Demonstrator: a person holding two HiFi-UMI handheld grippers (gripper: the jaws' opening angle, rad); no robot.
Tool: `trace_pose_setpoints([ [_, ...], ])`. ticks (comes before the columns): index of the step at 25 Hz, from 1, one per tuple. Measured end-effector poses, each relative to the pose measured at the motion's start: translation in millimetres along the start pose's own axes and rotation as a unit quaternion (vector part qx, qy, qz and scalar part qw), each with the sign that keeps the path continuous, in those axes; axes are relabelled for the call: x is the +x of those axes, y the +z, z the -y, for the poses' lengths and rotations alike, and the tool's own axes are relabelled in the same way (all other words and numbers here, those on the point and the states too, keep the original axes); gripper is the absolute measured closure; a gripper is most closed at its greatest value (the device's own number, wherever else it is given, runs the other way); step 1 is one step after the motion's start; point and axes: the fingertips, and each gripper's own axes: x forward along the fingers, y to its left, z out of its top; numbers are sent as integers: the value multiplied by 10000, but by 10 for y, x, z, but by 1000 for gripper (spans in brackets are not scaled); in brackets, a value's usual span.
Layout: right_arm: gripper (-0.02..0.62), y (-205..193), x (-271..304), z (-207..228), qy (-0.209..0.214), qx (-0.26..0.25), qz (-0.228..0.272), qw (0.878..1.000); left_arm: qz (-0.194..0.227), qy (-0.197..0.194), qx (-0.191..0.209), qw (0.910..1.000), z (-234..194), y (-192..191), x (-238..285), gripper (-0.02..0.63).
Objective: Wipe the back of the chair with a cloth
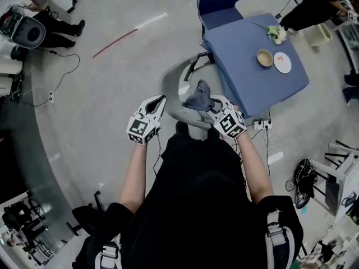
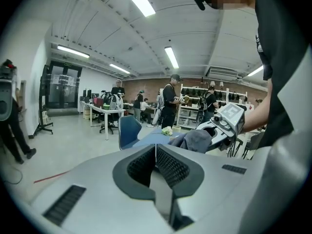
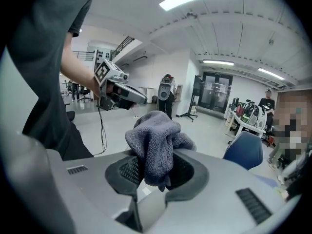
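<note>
the grey cloth (image 3: 153, 143) bunches between the right gripper's (image 1: 212, 103) jaws, which pinch it over the grey chair's (image 1: 170, 87) curved back edge. the left gripper (image 2: 156, 149), jaws together and empty, hangs just beside it, with bare floor (image 1: 101, 105) on its outer side. the blue table's (image 1: 241, 77) edge is near the right gripper's outer side.

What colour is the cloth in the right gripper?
Plain slate grey, no pattern. The cloth shows best in the right gripper view.

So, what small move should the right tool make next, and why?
Probably lower the right tool so the grey cloth meets the chair back. The tool is shut on the cloth, which seems held above the curved back, not pressed on it. The left tool is shut and empty.
</note>
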Motion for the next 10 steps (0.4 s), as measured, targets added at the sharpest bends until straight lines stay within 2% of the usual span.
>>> trace_pose_setpoints([
  [5, 477, -264, -486, 125, 17, 58, 60, 10000, 216, 157, -186, 9995, 545, 143, 216, 578],
  [10, 477, -658, -976, 265, -94, 259, 58, 9996, 258, 239, -311, 9989, 1038, 177, 388, 578],
])
